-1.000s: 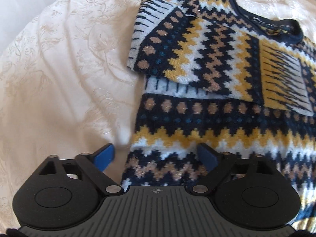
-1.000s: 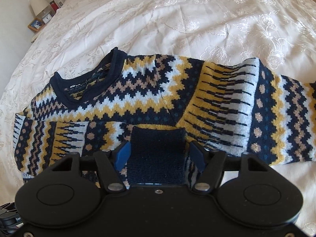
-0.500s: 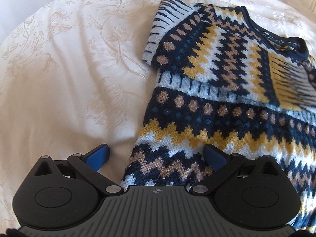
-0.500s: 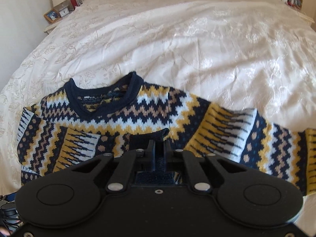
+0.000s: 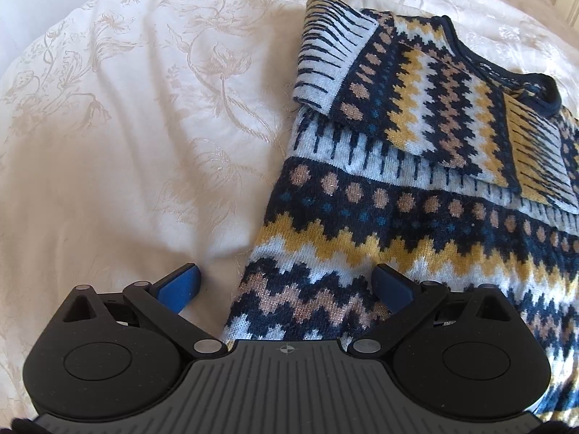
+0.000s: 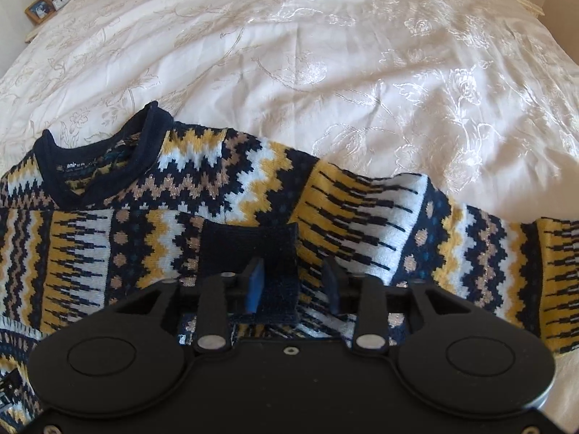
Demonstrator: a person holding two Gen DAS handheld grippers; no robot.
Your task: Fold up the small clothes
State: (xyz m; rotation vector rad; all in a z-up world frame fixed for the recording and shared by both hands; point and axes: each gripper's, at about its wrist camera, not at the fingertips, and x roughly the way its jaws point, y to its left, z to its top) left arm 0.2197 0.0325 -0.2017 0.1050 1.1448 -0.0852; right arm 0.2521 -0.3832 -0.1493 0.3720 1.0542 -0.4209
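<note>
Left gripper [image 5: 284, 285]: mine sits lowest in its view, jaws spread wide, nothing pinched. One blue pad [image 5: 179, 287] hangs over bare bedspread, the other over the knit, so the sweater's side edge runs up between them.

Right gripper [image 6: 294, 284]: I see its jaws parted partway; they have just been opening. The navy cuff [image 6: 266, 253] lies between them on the left side, against the left blue pad [image 6: 255, 285]. The right pad stands clear of it, so I read no grip on the cuff.

Sweater [image 5: 416, 224]: navy, mustard, tan and pale-blue zigzag knit, lying flat on the bed. In the left view its lower body fills the near right, close under the gripper.

Folded sleeve [image 5: 365, 83]: I see it laid across the chest in the left view, just past the dotted band.

Other sleeve [image 6: 488, 253]: in the right view it stretches out to the right, flat on the bedspread.

Neckline [image 6: 105, 166]: navy ribbed collar, at the left in the right view, beyond the cuff.

Bedspread [image 6: 325, 58]: cream with a woven flower pattern, lightly rumpled, running far beyond the sweater.

Bedside shelf [image 6: 43, 7]: top-left corner of the right view, carrying a framed picture and a few small items I cannot make out.
</note>
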